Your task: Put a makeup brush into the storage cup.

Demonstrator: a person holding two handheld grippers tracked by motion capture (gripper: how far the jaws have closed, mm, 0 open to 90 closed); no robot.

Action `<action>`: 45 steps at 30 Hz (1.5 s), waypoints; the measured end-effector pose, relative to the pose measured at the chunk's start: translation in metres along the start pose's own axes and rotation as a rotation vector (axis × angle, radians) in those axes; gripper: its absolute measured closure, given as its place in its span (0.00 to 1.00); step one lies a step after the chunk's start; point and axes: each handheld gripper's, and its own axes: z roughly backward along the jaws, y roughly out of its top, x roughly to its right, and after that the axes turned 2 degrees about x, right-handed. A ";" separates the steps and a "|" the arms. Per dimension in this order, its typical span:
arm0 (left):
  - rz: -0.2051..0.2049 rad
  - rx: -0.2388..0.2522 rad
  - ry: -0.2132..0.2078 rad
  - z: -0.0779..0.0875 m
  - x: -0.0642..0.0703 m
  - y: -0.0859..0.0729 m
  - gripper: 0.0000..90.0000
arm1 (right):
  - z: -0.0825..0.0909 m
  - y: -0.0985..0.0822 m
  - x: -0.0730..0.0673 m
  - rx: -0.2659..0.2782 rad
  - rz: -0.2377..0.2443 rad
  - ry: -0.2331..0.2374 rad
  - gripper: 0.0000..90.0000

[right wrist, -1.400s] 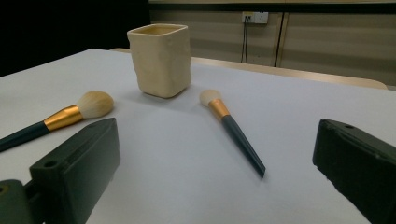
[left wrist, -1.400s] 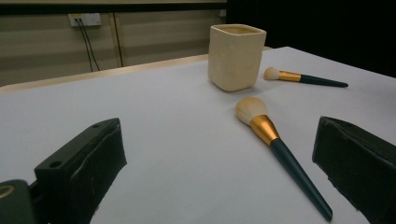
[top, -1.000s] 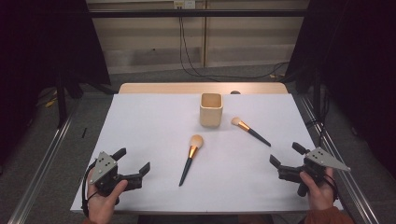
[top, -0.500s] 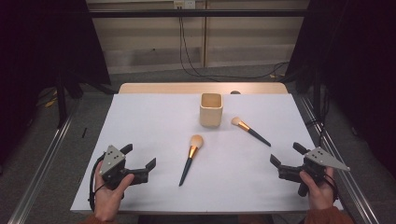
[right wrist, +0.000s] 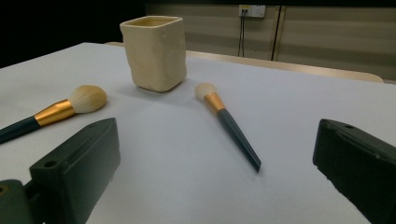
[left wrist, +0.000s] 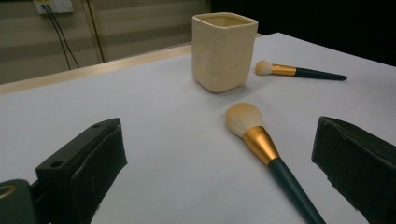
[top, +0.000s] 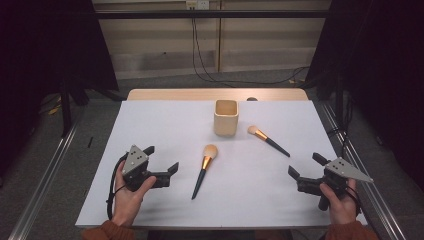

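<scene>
Cream square cup (top: 226, 117) upright on white table cover (top: 165, 125), toward far edge; taken as landmark. Larger makeup brush (top: 203, 168) flat on cover, near side of cup, slightly left; bristle head toward cup, dark handle pointing toward person. Smaller makeup brush (top: 267, 139) flat, right of cup, bristle head nearest cup, handle angled away to right. Brushes apart from each other and from cup.

Left gripper (top: 160, 165) well left of cup, near front edge, beside larger brush; jaws wide, empty. Right gripper (top: 306, 166) well right of cup, near front edge; jaws wide, empty.
</scene>
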 end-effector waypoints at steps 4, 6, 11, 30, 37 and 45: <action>0.012 0.015 -0.015 -0.007 -0.003 0.002 0.03 | -0.001 0.000 0.000 -0.002 0.004 0.000 0.00; 0.003 0.020 -0.015 -0.012 -0.003 0.004 0.03 | -0.001 0.000 0.000 -0.003 0.004 0.000 0.00; 0.005 0.027 -0.021 -0.023 0.000 0.006 0.03 | 0.000 0.001 -0.002 0.003 0.003 0.001 0.00; -0.021 0.055 -0.055 -0.069 0.007 0.024 0.03 | -0.005 0.000 -0.003 -0.013 0.008 0.012 0.00; -0.014 -0.017 -0.082 -0.079 0.013 0.028 0.05 | -0.003 0.000 -0.002 -0.013 0.002 0.006 0.00; -0.022 -0.185 -0.114 -0.090 0.022 0.029 0.05 | -0.004 0.000 -0.003 -0.014 0.009 0.012 0.00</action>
